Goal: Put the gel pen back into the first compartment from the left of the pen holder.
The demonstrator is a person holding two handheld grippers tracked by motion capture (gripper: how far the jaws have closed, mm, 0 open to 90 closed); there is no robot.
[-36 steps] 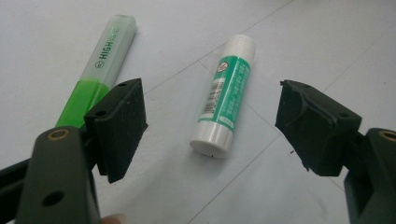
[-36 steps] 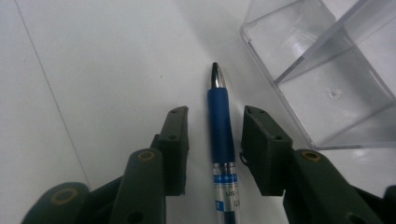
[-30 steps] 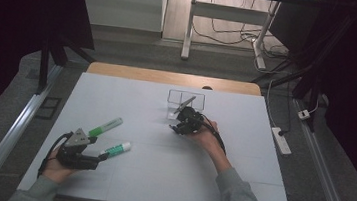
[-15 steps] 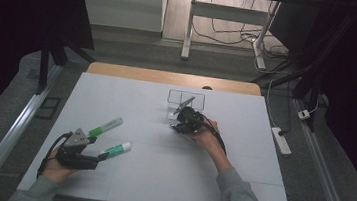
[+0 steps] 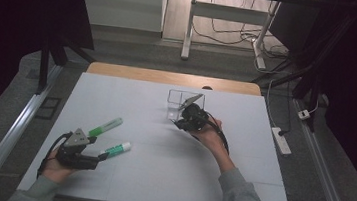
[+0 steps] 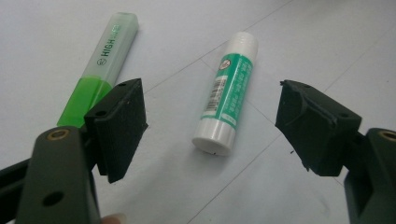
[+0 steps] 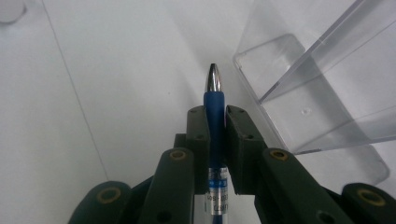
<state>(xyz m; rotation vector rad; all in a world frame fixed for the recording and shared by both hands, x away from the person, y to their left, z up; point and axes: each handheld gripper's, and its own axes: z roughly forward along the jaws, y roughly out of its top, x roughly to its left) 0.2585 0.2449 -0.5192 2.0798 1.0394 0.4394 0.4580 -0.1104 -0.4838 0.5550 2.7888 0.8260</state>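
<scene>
**One pen, tip toward the clear box**

One blue pen [image 7: 214, 116] sat clamped between the closed jaws of the right hand-held gripper [image 7: 215, 126], its long axis running along them, metal tip forward. The clear plastic box [image 7: 317, 93] stood just beside it on the table [image 5: 158, 179], ahead and right.

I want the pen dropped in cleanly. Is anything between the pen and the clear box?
Nothing visible. The right claw holds the pen beside the clear box, with bare white table between tip and box wall.
</scene>
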